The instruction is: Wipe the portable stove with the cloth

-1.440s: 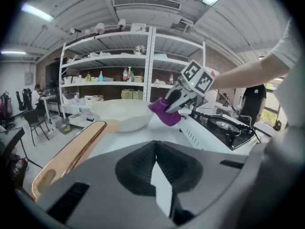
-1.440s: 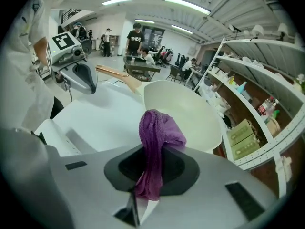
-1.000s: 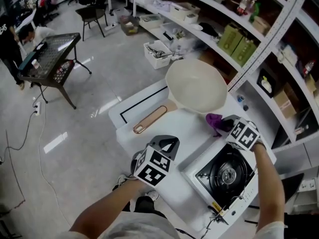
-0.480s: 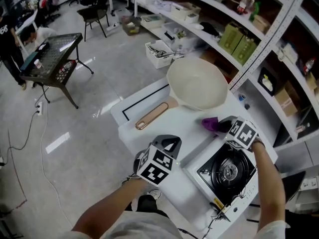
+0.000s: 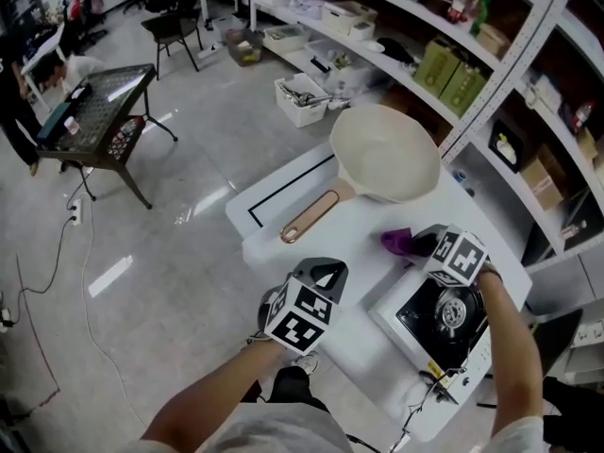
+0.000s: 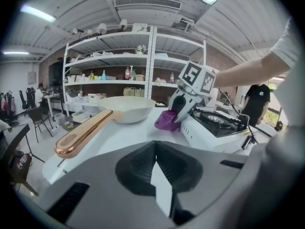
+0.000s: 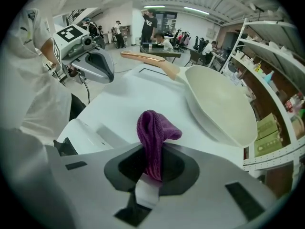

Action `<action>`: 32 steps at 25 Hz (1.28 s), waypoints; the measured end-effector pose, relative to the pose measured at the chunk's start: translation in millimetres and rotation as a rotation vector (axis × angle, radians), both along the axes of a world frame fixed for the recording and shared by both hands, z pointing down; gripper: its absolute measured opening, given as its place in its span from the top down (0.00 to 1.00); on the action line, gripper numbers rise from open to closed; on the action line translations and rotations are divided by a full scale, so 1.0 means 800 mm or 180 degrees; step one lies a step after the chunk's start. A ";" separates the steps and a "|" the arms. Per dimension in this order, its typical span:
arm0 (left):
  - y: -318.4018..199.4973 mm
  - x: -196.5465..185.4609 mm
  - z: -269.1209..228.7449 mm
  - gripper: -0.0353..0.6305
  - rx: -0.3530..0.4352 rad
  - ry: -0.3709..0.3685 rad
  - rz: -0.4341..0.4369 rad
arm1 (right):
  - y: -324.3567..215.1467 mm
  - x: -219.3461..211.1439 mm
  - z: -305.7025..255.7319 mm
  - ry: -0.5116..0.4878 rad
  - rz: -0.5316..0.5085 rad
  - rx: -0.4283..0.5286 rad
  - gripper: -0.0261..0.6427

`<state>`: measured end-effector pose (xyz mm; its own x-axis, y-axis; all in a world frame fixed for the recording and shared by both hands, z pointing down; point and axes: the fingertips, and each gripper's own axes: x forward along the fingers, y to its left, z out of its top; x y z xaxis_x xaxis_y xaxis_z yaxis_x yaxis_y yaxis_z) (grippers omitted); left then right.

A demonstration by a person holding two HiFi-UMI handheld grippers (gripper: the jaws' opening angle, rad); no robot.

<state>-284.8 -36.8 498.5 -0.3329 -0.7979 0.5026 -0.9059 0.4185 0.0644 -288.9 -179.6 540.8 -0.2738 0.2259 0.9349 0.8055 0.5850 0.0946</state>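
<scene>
Two grippers work over a white table point(image 5: 349, 243). Nearest, at lower centre of the head view, the left gripper point(image 5: 319, 274) has its jaws pressed together on nothing and hangs well apart from the stove.

At lower right sits the portable stove point(image 5: 444, 314), close to the table's edge. Just above it in the frame, the right gripper point(image 5: 429, 245) pinches the purple cloth point(image 5: 398, 243) by one end. In the right gripper view the cloth point(image 7: 153, 132) stands bunched between the jaws. It is just beside the stove's upper-left corner, and wiping does not look begun.

Farther up lies a cream pan point(image 5: 385, 154) with a copper handle, then shelving.

As I judge it, the narrow pinch could let the cloth pull free if it snags on the burner's raised supports. The unbraced stove might slide toward the edge under a firm stroke.
</scene>
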 end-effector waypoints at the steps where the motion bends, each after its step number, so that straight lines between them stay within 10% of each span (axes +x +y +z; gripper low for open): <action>1: 0.005 0.001 0.000 0.94 0.0001 0.0007 0.0008 | 0.007 0.002 0.000 0.0013 0.0002 -0.0007 0.87; 32: 0.134 0.045 -0.021 0.94 0.0230 -0.0003 0.0413 | 0.218 0.074 -0.007 -0.0124 0.0403 -0.0158 0.87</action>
